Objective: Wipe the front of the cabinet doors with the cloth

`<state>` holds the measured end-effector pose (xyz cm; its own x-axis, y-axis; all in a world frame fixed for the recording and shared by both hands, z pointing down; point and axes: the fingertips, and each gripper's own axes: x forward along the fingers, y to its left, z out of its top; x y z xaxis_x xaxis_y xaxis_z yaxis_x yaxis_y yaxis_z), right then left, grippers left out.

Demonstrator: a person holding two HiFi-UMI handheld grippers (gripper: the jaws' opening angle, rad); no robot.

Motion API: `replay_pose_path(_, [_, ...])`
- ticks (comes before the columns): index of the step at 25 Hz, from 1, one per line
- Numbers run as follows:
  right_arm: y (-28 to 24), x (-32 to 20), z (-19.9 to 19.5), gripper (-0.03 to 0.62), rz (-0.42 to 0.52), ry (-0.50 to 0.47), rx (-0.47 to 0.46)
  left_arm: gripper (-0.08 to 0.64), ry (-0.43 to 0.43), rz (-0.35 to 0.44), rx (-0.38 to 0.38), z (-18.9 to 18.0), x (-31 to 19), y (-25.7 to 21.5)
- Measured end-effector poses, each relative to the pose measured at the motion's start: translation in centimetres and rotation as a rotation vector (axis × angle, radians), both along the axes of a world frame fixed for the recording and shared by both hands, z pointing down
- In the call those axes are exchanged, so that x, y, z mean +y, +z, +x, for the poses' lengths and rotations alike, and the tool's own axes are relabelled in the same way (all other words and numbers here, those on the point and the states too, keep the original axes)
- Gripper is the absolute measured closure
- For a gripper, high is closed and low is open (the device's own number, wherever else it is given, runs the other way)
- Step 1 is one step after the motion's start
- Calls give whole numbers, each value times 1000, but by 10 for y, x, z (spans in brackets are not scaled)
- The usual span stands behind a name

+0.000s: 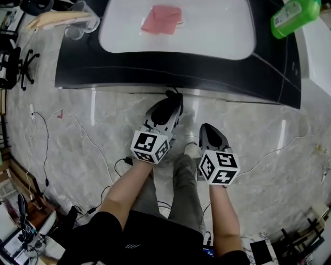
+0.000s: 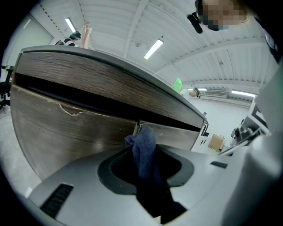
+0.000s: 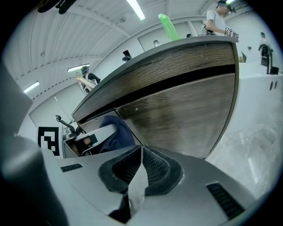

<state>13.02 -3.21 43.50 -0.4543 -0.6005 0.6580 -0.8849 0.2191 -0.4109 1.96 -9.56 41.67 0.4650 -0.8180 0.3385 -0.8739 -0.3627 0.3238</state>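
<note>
The left gripper [image 1: 172, 99] is clenched on a dark blue cloth [image 2: 145, 148], which bunches up out of its jaws and hangs down behind them. Directly ahead of that gripper's tips is the vertical seam where two wood-grain cabinet doors meet: one door [image 2: 66, 132] to the left of the jaws, the other [image 2: 174, 134] to the right. The cloth looks very near the seam, but I cannot tell whether it touches.

The right gripper [image 1: 208, 129], just beside the left one, has its jaws pressed together on nothing and faces the door front [image 3: 185, 119].

Judging progress: the cloth is in hand and brought up to the doors. No damp or wiped streak shows on either front, so nothing tells how much has been covered; both doors seem left to wipe.

Count: two grippers, two door fronts, and one blue cloth. Above and beyond the grippers, on the worktop [image 1: 155, 67], lie one pink cloth [image 1: 162, 19] and one green bottle [image 1: 294, 15].
</note>
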Motion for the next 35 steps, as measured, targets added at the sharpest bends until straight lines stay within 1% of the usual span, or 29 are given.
replay_pose_path(3, [6,3,-12,554,-13,-8,-8,437,-20,2,-5,-16,9,2])
replay_pose_path(7, [10,6,-45,554,-26,-53,-20,437,-62,-8,-17,-54,18,7])
replay_pose_path(12, [13,10,-98,554,-27,-114,-27,437,-126,-6,-29,-114,27,6])
replay_pose_path(17, [17,20,-160,554,-29,-214,-18,437,-215,-25,-39,-182,48,12])
replay_pose_path(20, [22,24,-193,554,-37,-242,-17,437,-247,-38,-45,-219,61,15])
replay_pose_path(25, [35,28,-244,554,-55,-267,-21,437,-280,-68,-66,-272,71,34])
replay_pose_path(29, [43,26,-280,554,-55,-286,-8,437,-292,-73,-78,-308,63,44])
replay_pose_path(32, [52,27,-299,554,-56,-299,-3,437,-284,-64,-87,-323,54,49])
replay_pose_path(35, [60,29,-313,554,-44,-325,17,437,-262,-51,-106,-330,47,56])
